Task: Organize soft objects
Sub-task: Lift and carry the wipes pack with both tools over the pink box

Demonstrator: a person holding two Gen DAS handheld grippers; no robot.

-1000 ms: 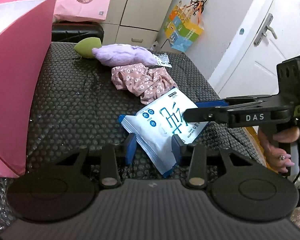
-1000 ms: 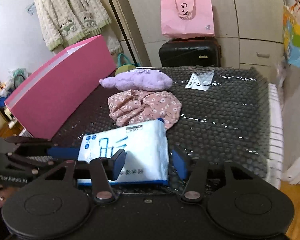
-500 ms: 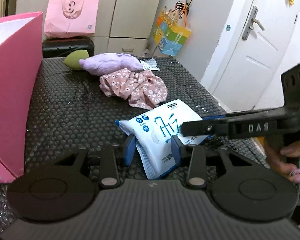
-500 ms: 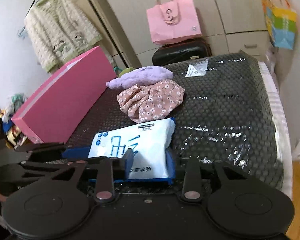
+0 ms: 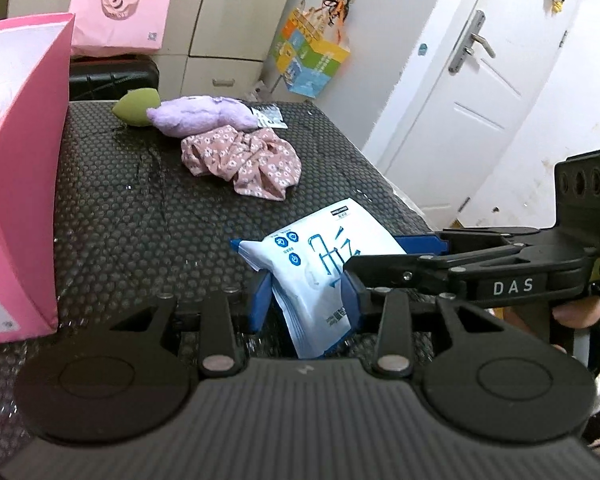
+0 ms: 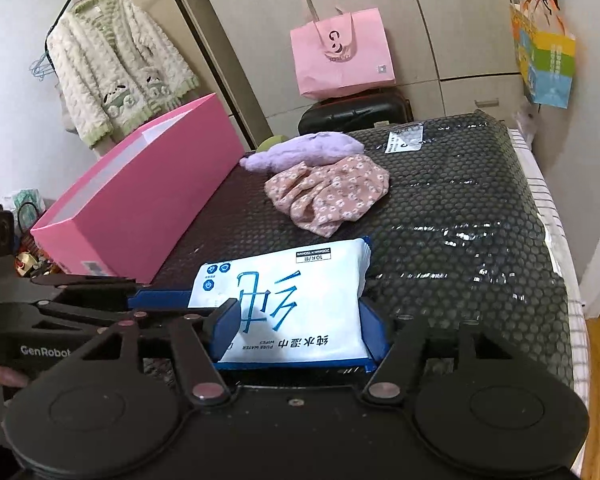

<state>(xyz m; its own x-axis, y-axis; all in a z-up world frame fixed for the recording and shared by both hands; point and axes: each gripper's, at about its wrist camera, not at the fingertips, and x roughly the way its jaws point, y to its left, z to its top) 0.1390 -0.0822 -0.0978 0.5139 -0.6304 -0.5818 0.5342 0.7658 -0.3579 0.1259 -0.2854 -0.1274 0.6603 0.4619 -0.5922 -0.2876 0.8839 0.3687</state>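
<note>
While pink box (image 6: 140, 208) flanks it, floral cloth (image 6: 332, 192) lies beyond wipes pack (image 6: 296, 300).

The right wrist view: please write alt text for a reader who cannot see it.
A white wet wipes pack lies between the right gripper fingers on a black bubble-wrapped surface. Behind lie floral cloth, a purple plush and a pink box.

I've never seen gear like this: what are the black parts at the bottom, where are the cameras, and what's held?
A person holds a hand-held gripper in each hand; a camera on each looks along its blue-padded fingers, so each picture is one gripper's view. The left hand-held gripper is shut on the edge of the wet-wipes pack. The right hand-held gripper has just been opening its jaws, the pack between them. On the black bubbled cover lie a floral cloth, a purple plush and a green sponge, beside a pink box.
</note>
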